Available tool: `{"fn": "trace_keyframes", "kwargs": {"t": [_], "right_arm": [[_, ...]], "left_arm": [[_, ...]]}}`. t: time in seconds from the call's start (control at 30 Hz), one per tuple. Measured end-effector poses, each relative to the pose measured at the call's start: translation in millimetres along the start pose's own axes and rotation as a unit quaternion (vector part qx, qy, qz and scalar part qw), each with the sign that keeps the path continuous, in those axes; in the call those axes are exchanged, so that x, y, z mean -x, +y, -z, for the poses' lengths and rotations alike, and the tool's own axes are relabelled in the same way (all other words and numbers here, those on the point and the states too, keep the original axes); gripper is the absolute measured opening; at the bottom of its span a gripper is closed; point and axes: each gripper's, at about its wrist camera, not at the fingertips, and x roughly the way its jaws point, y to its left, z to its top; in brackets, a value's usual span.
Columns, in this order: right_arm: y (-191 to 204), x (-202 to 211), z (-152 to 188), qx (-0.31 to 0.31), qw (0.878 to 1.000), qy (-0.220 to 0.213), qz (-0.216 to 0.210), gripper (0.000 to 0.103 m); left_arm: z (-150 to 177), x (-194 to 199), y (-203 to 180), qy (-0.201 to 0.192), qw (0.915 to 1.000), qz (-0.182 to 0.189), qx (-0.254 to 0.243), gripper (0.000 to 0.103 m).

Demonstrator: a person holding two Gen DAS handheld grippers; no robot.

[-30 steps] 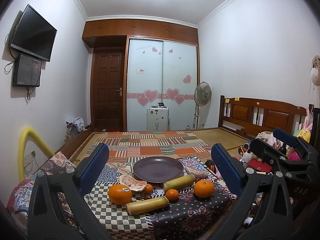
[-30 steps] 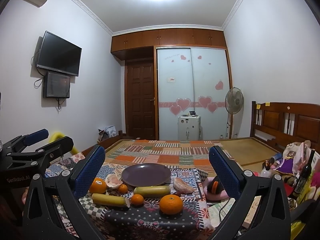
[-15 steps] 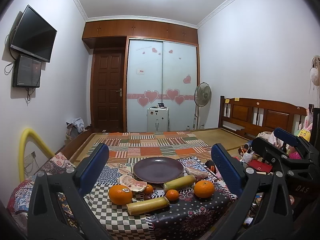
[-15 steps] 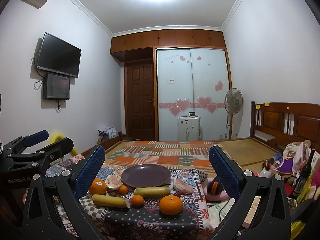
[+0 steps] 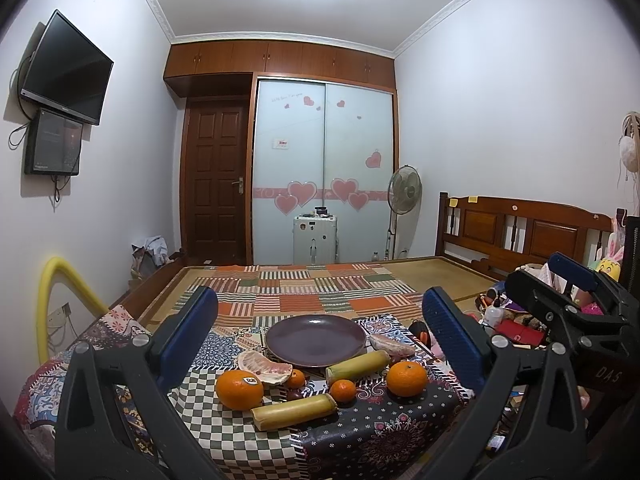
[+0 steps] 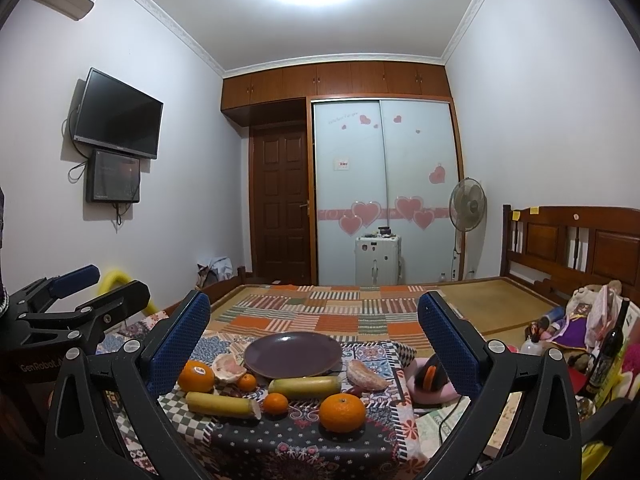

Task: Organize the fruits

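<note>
Both tongs gape wide, gripping nothing — left gripper [image 5: 320, 320] and right gripper [image 6: 314, 320] hang short of the table [image 5: 240, 432]. Ahead at 12 o'clock sits the purple plate [image 5: 315, 336]; oranges [image 5: 406, 378], bananas [image 5: 296, 412] and peeled pomelo pieces [image 5: 264, 366] lie at its 6 o'clock side.

Both wrist cams sit low and well back from the small table [image 5: 224, 432], looking level across it toward the wardrobe [image 5: 324, 168]. The left cam sits left of the right one; both share the purple plate [image 5: 315, 340] [image 6: 292, 354] and the fruit.
</note>
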Motion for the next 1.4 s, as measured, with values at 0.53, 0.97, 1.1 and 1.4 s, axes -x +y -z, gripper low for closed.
{"fn": "trace_keyframes", "kwargs": {"t": [0.53,0.97,1.1,1.4], "right_arm": [[2.1,-5.5,3.0,0.004,1.0,0.008,0.0,0.103],[-12.3,-47.9,46.5,0.019,0.995,0.102,0.008,0.103],[-22.8,-68.9,69.4,0.03,0.989,0.145,0.02,0.103],[-41.3,-96.5,100.7,0.028,0.977,0.212,0.015,0.101]], "left_arm": [[2.8,-6.1,0.0,0.006,1.0,0.002,0.001,0.103],[38.8,-52.8,21.5,0.081,0.9964,-0.016,-0.019,0.103],[61.1,-77.1,33.3,0.128,0.9913,-0.016,-0.025,0.097],[109.9,-118.0,52.5,0.227,0.9737,-0.003,-0.022,0.087]]}}
